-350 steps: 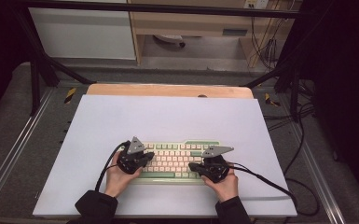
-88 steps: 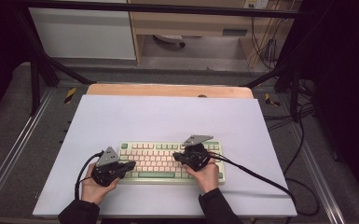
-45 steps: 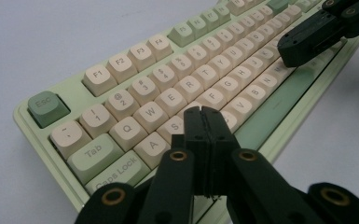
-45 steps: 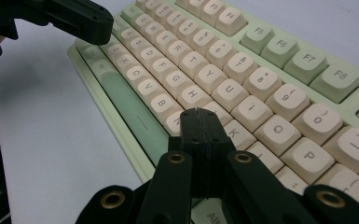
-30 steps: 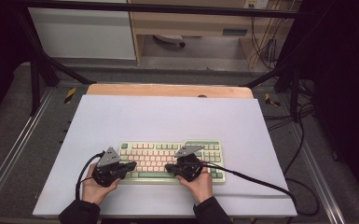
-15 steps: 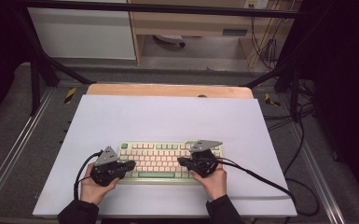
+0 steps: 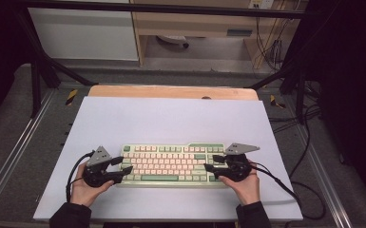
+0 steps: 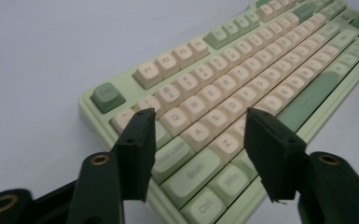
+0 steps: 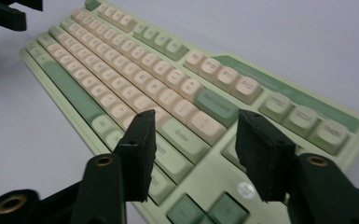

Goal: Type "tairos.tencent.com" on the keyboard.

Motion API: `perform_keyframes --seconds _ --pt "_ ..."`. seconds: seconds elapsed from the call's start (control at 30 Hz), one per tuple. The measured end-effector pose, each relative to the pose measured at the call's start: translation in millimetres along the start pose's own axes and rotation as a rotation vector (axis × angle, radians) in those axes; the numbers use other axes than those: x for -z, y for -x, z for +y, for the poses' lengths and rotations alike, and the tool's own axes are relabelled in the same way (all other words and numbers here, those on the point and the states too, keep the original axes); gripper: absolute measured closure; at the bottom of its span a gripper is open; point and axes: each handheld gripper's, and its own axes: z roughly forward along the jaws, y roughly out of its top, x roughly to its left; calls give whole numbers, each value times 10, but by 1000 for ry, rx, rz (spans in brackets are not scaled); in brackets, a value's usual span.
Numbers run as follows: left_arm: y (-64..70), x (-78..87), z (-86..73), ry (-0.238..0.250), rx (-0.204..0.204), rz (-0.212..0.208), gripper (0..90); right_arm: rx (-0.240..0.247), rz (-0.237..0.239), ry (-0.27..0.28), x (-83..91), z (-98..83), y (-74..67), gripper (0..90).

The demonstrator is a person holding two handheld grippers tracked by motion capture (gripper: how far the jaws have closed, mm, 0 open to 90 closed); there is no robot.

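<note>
Left claw (image 7: 121, 167), right claw (image 7: 212, 164): jaws just opened, nothing between.

Pale green plastic keyboard (image 7: 168, 164) with smooth, matt cream and green keycaps, matt white sheet covering the bench (image 7: 171, 118), bare light wood strip (image 7: 171, 92) along its far edge, matt black plastic left tool (image 8: 193, 140) and right tool (image 9: 193, 140)

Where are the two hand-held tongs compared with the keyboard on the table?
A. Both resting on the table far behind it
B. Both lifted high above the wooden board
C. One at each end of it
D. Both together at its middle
C: seen from above, the left tongs sit at the left end of the green and cream keyboard and the right tongs at its right end, each with its jaws open over the keys.
</note>
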Motion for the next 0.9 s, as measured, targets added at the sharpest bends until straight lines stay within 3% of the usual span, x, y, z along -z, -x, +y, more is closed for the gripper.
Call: perform_keyframes --seconds 0.1,0.3,0.43,0.5,0.7,0.9 --pt "-40 29 -62 -8 -2 10 356 -21 -12 5 66 -96 96 271" --pt "-116 66 -146 -15 21 -8 251 -49 -26 4 146 -289 244 122" --pt "-131 66 -180 -21 15 -19 206 -64 -15 -9 167 -389 305 75" --pt "-125 74 -195 -20 2 -13 175 -47 -24 -27 173 -415 323 42" --pt "-155 98 -246 -24 8 -14 102 -75 -17 -23 212 -484 360 21" --pt "-167 95 -283 -26 11 -17 71 -70 -25 -26 236 -513 364 6"
